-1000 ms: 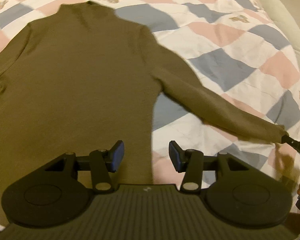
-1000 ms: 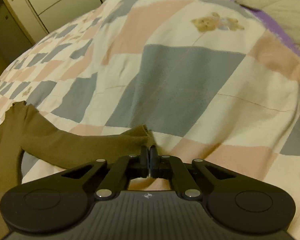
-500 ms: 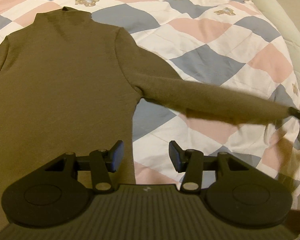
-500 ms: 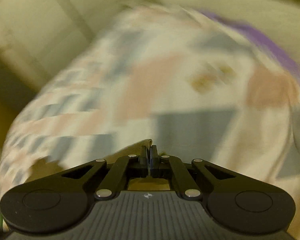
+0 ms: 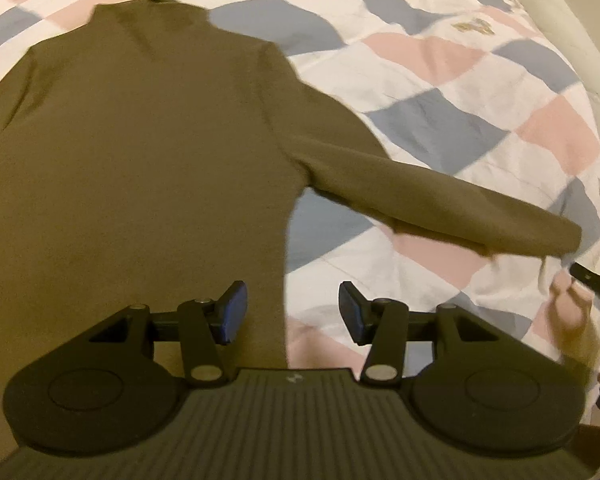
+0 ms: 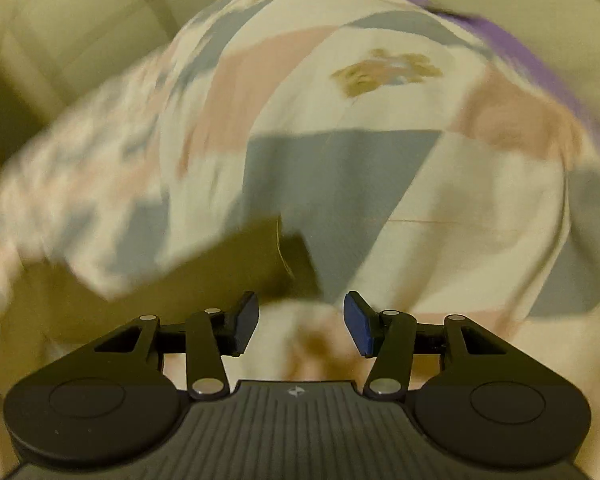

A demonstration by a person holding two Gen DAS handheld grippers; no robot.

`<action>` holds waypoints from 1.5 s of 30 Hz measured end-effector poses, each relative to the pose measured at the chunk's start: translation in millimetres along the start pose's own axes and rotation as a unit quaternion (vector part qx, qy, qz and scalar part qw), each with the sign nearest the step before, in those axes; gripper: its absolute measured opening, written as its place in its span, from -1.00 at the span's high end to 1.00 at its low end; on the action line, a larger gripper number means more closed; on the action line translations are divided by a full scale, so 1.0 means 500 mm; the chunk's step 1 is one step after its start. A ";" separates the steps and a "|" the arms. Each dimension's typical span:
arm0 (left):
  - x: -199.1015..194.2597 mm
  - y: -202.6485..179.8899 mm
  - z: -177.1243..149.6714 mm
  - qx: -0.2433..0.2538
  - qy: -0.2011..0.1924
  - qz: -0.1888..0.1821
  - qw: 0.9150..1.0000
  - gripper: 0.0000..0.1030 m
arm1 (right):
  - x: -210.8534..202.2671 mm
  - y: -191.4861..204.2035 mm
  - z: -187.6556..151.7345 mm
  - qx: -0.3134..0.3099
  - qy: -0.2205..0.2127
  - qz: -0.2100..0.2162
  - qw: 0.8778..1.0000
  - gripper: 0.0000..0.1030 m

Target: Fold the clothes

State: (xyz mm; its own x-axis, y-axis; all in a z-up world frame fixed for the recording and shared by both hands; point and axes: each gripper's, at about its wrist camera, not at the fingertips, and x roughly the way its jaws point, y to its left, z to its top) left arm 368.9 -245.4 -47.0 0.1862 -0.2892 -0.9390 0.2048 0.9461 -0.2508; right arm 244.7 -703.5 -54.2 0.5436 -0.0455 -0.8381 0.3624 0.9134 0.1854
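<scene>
Right tool opening, seemingly empty | one sweater | one quilt

no readable text, label, brand or number anywhere. only a small pale emblem on each gripper body, left gripper and right gripper, no letters in it.

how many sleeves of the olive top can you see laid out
2. One sleeve stretches out to the right across the checked quilt; the other sleeve runs off the left edge, mostly out of view.
</scene>
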 end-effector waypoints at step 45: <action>0.082 -0.177 0.053 0.142 0.006 -0.013 0.990 0.12 | -0.002 0.073 -0.038 -0.039 -0.025 0.061 0.997 0.97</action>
State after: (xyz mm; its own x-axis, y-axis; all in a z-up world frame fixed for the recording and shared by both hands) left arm 383.9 -344.8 -56.9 0.1655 -0.3091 -0.9365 0.4708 0.8592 -0.2004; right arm 242.8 -662.4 -56.5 0.6172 0.0492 -0.7853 0.2323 0.9422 0.2416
